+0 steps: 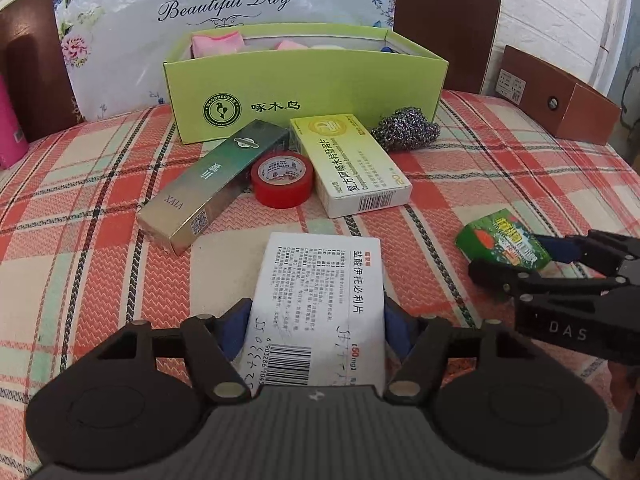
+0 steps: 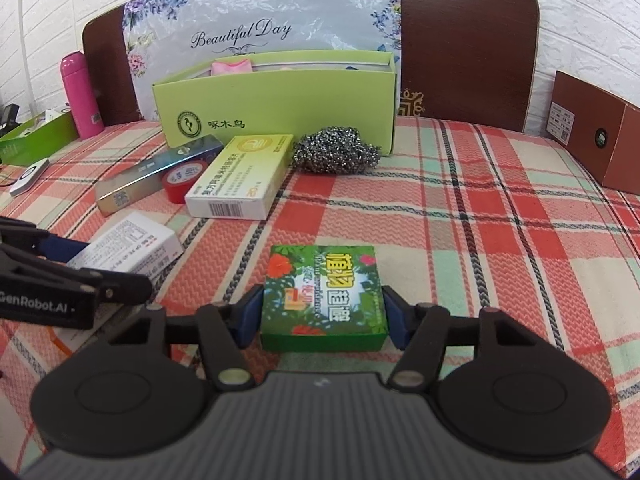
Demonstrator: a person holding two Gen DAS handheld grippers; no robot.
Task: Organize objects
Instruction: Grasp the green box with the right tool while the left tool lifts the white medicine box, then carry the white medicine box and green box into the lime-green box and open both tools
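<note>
White medicine box (image 1: 320, 304), black print, barcode, handwriting on top, clamped between left gripper (image 1: 316, 330) pads, low over plaid cloth (image 1: 500, 168). Green box (image 2: 324, 296), flower-and-leaf print, yellow characters, pinched by right gripper (image 2: 324, 316) on both sides. Green carton (image 1: 304, 92) stands open at table's back, pink items inside.
</note>
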